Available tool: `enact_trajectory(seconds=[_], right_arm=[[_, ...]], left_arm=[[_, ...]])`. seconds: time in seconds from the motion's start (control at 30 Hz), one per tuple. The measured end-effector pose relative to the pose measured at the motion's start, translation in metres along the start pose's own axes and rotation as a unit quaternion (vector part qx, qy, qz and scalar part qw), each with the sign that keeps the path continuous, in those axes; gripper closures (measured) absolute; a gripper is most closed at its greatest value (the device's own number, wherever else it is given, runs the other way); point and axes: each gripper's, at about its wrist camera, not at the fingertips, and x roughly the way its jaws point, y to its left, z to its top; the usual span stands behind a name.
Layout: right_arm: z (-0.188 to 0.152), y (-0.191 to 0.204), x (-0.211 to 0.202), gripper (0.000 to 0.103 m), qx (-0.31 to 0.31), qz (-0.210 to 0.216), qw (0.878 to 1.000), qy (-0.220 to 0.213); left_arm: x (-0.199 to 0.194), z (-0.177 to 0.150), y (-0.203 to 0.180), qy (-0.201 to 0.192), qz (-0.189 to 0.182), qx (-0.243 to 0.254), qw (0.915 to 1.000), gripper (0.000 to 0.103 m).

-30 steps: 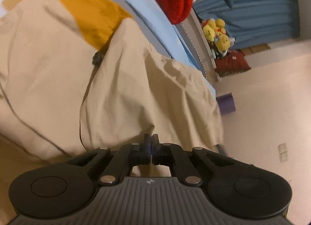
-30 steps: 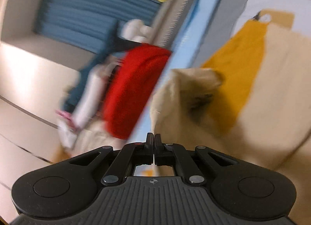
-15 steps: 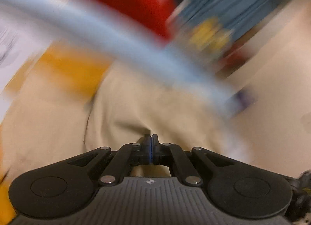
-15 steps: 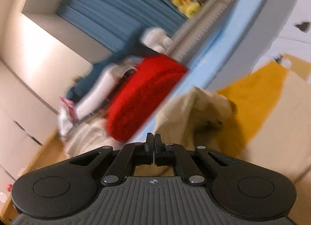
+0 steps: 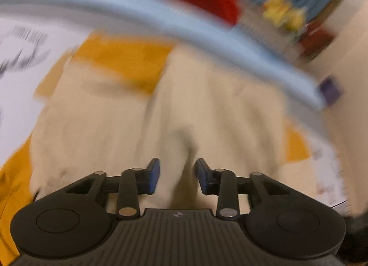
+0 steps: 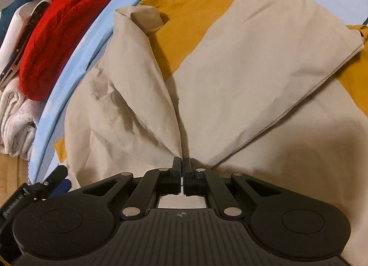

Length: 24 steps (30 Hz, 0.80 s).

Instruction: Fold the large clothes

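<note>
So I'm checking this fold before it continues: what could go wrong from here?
The left gripper is open, with only the right gripper pinching the beige and mustard jacket, so pulling now could drag the fold crooked. The bunched sleeve near the light blue mattress edge may get trapped underneath. The left view is blurred, so re-gripping could miss.

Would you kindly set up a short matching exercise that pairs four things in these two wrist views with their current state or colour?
Things:
1. left gripper
2. right gripper
3. knit bundle
4. jacket lining

States or colours:
A. mustard yellow
B. shut on the beige jacket
C. open
D. red

Pairs: 1-C, 2-B, 3-D, 4-A
</note>
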Motion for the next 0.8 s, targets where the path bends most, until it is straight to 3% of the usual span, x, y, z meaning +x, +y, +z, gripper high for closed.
enact_trajectory(seconds=[0.03,0.1,0.13,0.27,0.37,0.4,0.43,0.47,0.5,0.6,0.63,0.7,0.8], right_arm=[[0.006,0.003,0.0,0.098,-0.007,0.004,1.0,0.0],[0.01,0.004,-0.013,0.061,-0.03,0.019,0.999,-0.01],[0.012,0.008,-0.018,0.054,-0.044,0.026,0.998,-0.02],[0.018,0.024,-0.03,0.051,-0.108,0.027,0.991,-0.076],[0.024,0.022,-0.021,0.052,-0.102,0.023,0.991,-0.079],[0.025,0.019,-0.017,0.059,-0.095,0.023,0.992,-0.076],[0.026,0.016,-0.013,0.068,-0.088,0.025,0.993,-0.071],[0.026,0.012,-0.009,0.094,-0.078,0.028,0.994,-0.064],[0.027,0.009,-0.006,0.1,-0.067,0.027,0.995,-0.064],[0.031,0.001,0.001,0.102,-0.024,-0.006,0.996,-0.08],[0.031,-0.003,0.001,0.102,-0.015,-0.02,0.996,-0.082],[0.031,-0.009,0.007,0.101,-0.002,-0.036,0.997,-0.075],[0.03,0.0,0.003,0.098,-0.024,-0.049,0.994,-0.09]], left_arm=[[0.006,-0.001,0.007,0.021,0.017,-0.008,0.9996,0.086],[0.003,-0.004,0.014,0.023,0.016,-0.022,0.9994,0.086],[0.0,-0.002,0.012,0.02,0.014,-0.02,0.9995,0.086],[-0.028,0.001,-0.002,-0.044,0.003,0.012,0.999,0.086],[-0.043,-0.001,-0.021,-0.082,-0.037,0.051,0.9947,0.086],[-0.045,-0.003,-0.027,-0.086,-0.054,0.061,0.993,0.086],[-0.045,-0.006,-0.032,-0.082,-0.072,0.072,0.9914,0.086],[-0.041,-0.009,-0.036,-0.07,-0.085,0.08,0.9907,0.086],[-0.036,-0.015,-0.042,-0.053,-0.087,0.087,0.991,0.085],[-0.004,-0.031,-0.041,0.04,-0.017,0.104,0.9936,0.086],[-0.002,-0.033,-0.035,0.045,-0.012,0.099,0.994,0.087],[-0.009,-0.026,-0.032,0.042,-0.027,0.075,0.9959,0.086],[-0.034,-0.013,-0.03,-0.009,-0.065,0.057,0.9962,0.072]])
